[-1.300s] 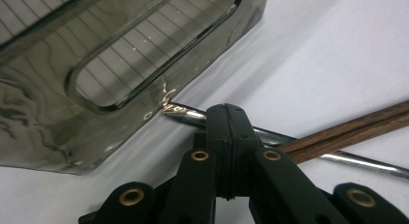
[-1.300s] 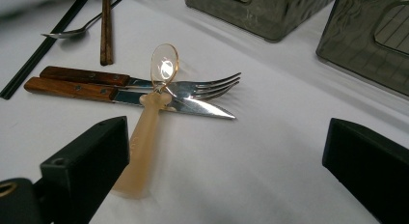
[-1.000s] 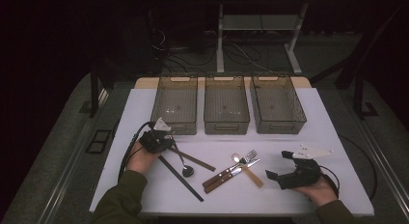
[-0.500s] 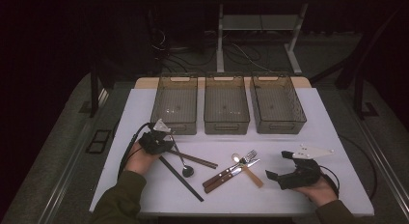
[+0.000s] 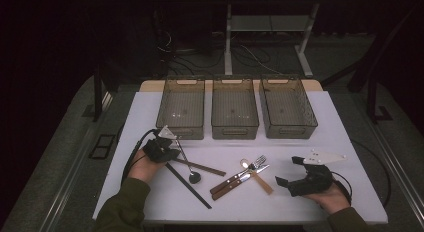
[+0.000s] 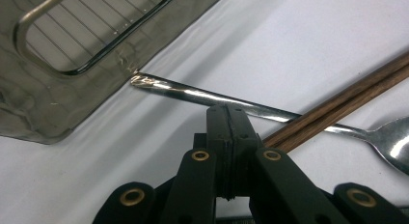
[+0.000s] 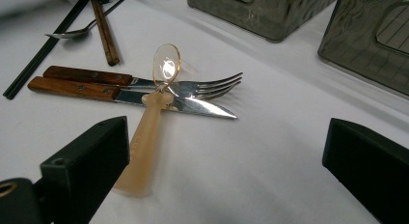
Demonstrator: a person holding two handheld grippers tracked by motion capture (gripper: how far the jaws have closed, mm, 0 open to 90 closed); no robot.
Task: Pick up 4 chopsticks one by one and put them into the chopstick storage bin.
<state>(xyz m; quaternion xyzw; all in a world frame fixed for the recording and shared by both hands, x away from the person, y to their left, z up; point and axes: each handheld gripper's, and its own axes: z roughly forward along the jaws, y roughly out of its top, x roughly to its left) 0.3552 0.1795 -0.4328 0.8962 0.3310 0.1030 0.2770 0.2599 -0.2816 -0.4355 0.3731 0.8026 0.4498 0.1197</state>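
My left gripper (image 5: 169, 148) is at the table's left, just in front of the left bin (image 5: 183, 104). Its jaws are shut on the thin handle of a metal spoon (image 5: 189, 167), which crosses their tips in the left gripper view (image 6: 308, 121); the handle's end touches the bin's base. Brown chopsticks (image 6: 337, 108) run under the spoon. My right gripper (image 5: 295, 171) rests open at the front right with nothing between its jaws. It faces a translucent plastic spoon (image 7: 149, 132) lying over a wooden-handled fork (image 7: 144, 81) and knife (image 7: 125, 94).
Three smoky plastic bins stand in a row at the back, with the middle one (image 5: 235, 107) and the right one (image 5: 287, 106) beside the left. A long black chopstick (image 5: 189, 186) lies diagonally at the front left. The white table (image 5: 345, 137) has open surface at the right.
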